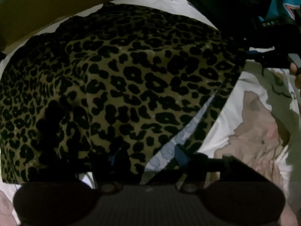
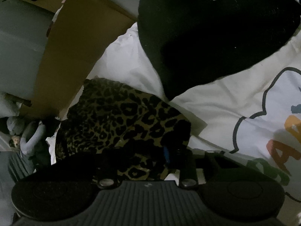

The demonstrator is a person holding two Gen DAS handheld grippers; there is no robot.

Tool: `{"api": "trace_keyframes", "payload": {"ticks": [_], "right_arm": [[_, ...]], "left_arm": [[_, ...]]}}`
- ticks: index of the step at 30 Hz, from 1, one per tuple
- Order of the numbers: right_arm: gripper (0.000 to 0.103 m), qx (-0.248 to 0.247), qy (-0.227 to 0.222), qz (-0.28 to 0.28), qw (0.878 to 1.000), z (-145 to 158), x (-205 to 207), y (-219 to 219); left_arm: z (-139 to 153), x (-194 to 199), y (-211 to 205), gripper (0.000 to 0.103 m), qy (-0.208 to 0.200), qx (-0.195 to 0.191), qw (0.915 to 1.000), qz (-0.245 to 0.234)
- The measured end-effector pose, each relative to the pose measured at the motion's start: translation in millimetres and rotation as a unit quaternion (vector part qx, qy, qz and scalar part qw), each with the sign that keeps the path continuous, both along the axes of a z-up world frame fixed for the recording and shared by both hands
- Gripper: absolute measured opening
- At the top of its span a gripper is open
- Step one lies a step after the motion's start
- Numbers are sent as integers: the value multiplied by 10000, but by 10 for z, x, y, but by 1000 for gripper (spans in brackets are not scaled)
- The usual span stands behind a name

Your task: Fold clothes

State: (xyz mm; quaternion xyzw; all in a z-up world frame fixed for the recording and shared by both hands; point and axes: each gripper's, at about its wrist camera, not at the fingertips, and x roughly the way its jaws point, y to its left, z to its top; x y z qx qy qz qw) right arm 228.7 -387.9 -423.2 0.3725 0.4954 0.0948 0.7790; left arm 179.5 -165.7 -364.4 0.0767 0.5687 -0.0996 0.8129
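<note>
Left wrist view: a leopard-print garment (image 1: 120, 79) fills the centre and left of the frame, spread over a white sheet (image 1: 233, 101) printed with pale pink and green patches. Its right edge runs diagonally from the upper right toward the bottom centre, where a strip of cloth hangs apart from the main panel. The left gripper (image 1: 148, 162) sits at the bottom centre, its dark fingers (image 1: 120, 160) standing on either side of the garment's lower hem; the jaws appear narrowed on that hem, though the dim light leaves the contact itself unclear. At the right edge, the right gripper (image 1: 263, 56) meets the garment's far corner. A pile of dark clothes (image 1: 225, 3) lies in the upper right.

Right wrist view: the same leopard-print garment (image 2: 120, 122) is bunched in the lower centre of the frame, directly ahead of the right gripper (image 2: 150, 160). Cloth lies between its fingers, and the jaws appear drawn in on it. A black garment (image 2: 216, 33) occupies the upper right, resting on the sheet. A brown cardboard panel (image 2: 75, 52) stands in the upper left. Printed letters (image 2: 286, 146) show at the right edge.
</note>
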Motion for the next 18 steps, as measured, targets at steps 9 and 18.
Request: {"api": "trace_keyframes", "payload": {"ticks": [9, 18], "right_arm": [[2, -147, 98, -20, 9998, -7, 1, 8], [0, -343, -20, -314, 9989, 170, -86, -153]], "left_arm": [[71, 23, 58, 1, 24, -371, 9993, -97], [309, -133, -14, 0, 7, -782, 9960, -437]]}}
